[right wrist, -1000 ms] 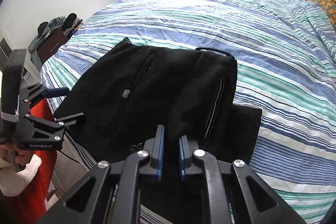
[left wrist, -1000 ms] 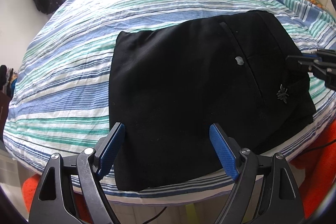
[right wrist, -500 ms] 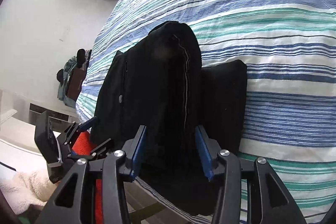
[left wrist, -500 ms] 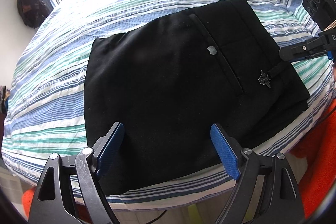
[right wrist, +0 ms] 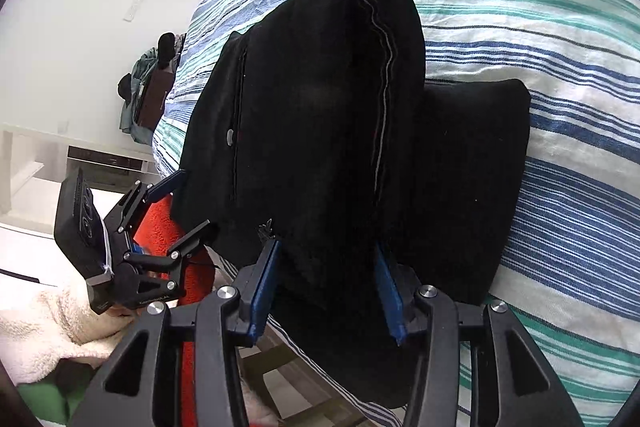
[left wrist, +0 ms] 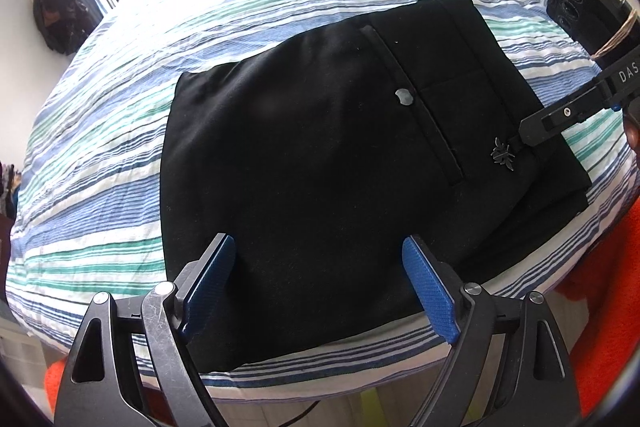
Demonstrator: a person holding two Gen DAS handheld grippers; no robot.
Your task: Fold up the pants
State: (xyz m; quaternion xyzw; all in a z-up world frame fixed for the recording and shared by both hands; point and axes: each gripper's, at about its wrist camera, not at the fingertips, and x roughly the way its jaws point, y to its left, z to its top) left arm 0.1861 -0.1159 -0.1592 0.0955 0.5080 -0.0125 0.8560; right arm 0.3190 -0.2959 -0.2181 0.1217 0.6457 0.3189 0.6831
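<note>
Bedding: striped duvet point(left wrist: 120, 155) in blue, green and white covered the bed, with dark bags or clothing point(left wrist: 56, 15) hanging at the far left by the bright window. Item 1, left gripper point(left wrist: 320, 267): its 2 blue pads stood wide apart above the near edge of the pants point(left wrist: 320, 155), closed on nothing. Item 2, pants: black, lying in a compact rectangle near the front edge of the bed, back pocket and its grey button point(left wrist: 404, 96) facing up, a small metal charm point(left wrist: 502, 159) toward the waistband end. Item 3, right gripper point(right wrist: 326, 275): its jaws had just been opening and stood about half apart, with the waistband end of the pants between them; whether the pads pressed on the cloth could not be told. In the right wrist view, a raised hump of cloth with a pale seam line sat over a flatter lower layer point(right wrist: 472, 163) that stuck out to the right, so the layers did not line up there. Orange fabric point(left wrist: 608, 307) showed below the bed edge at far right. Judged status: main folds made and the bundle small; left to do, apparently, flattening the hump, squaring the protruding layer, and drawing both grippers away.
</note>
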